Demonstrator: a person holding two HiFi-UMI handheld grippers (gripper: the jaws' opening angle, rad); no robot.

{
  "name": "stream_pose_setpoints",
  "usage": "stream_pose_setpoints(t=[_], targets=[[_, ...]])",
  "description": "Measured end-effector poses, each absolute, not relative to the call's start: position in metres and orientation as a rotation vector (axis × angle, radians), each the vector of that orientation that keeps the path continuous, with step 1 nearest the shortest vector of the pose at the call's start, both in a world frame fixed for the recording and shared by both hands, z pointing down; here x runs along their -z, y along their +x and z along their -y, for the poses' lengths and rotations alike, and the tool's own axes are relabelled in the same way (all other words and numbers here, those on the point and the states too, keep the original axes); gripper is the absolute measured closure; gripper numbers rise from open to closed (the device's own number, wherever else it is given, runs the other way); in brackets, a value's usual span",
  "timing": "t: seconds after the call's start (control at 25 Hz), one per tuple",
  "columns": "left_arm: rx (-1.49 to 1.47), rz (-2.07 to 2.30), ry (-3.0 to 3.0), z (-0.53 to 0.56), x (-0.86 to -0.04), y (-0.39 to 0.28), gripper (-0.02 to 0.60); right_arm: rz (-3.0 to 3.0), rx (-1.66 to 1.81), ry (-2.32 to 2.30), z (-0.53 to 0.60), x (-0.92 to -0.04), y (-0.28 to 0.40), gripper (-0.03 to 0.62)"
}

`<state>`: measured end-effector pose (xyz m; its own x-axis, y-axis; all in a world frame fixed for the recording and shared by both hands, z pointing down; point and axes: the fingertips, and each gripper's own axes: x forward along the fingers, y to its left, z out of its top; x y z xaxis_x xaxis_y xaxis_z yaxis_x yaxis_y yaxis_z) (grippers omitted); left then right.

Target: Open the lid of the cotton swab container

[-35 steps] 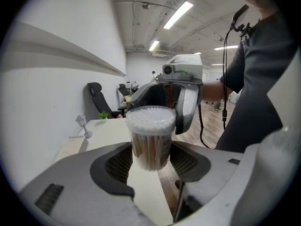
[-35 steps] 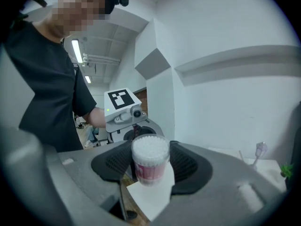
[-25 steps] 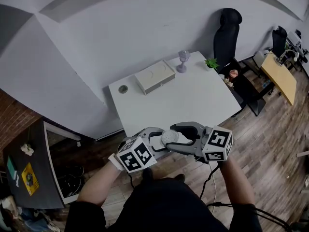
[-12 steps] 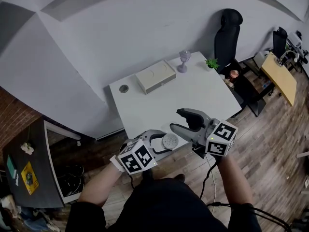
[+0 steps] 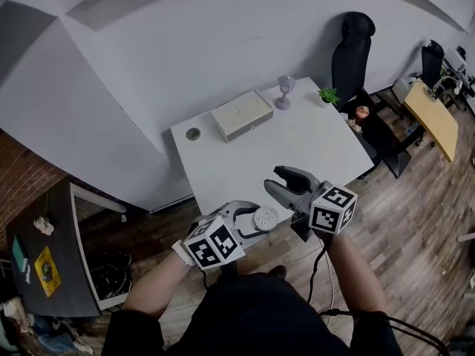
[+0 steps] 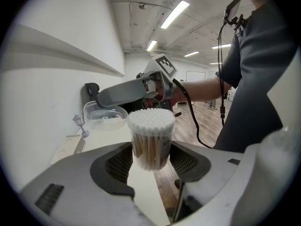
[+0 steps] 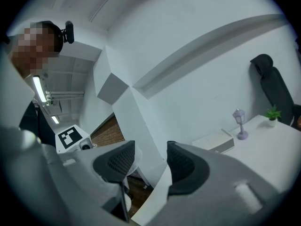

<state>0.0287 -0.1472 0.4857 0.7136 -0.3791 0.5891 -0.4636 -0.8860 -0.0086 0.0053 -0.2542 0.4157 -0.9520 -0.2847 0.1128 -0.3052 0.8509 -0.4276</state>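
The cotton swab container is a clear cylinder packed with white-tipped swabs, its top uncovered. My left gripper is shut on its body, seen up close in the left gripper view as the container standing upright between the pads. The clear round lid is off and hangs to the left under a grey finger of my right gripper. That gripper's jaws have just been closing, with the lid between them. In the right gripper view the right gripper shows only a faint clear edge by its left pad.
Beyond the grippers is a white table with a white box, a small purple lamp ornament, a potted plant and a round cable hole. A black chair stands behind it. A dark side desk is at left.
The right gripper has pulled away from the container's top to the right and turned, taking the lid off. The white swab tips now show. The left gripper has held still.
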Motion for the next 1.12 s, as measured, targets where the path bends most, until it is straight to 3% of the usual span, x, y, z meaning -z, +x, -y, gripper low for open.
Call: stream_pose_setpoints(t=[0.28,0.64,0.92,1.12], targets=[[-0.88,0.729,2.713,0.15,-0.501,0.021,0.338,3.032,-0.699,0.487,0.248,-0.4,0.006,0.382],[-0.818,1.107,2.559,0.189,-0.506,-0.026,0.339,3.002,-0.362,0.88,0.255,-0.378,0.034,0.538],[-0.719,1.357,2.487,0.203,-0.484,-0.054,0.338,2.934,-0.104,1.187,0.252,-0.36,0.066,0.589],[-0.67,1.449,2.403,0.206,-0.483,-0.068,0.337,2.876,-0.025,1.341,0.25,-0.362,0.089,0.591]])
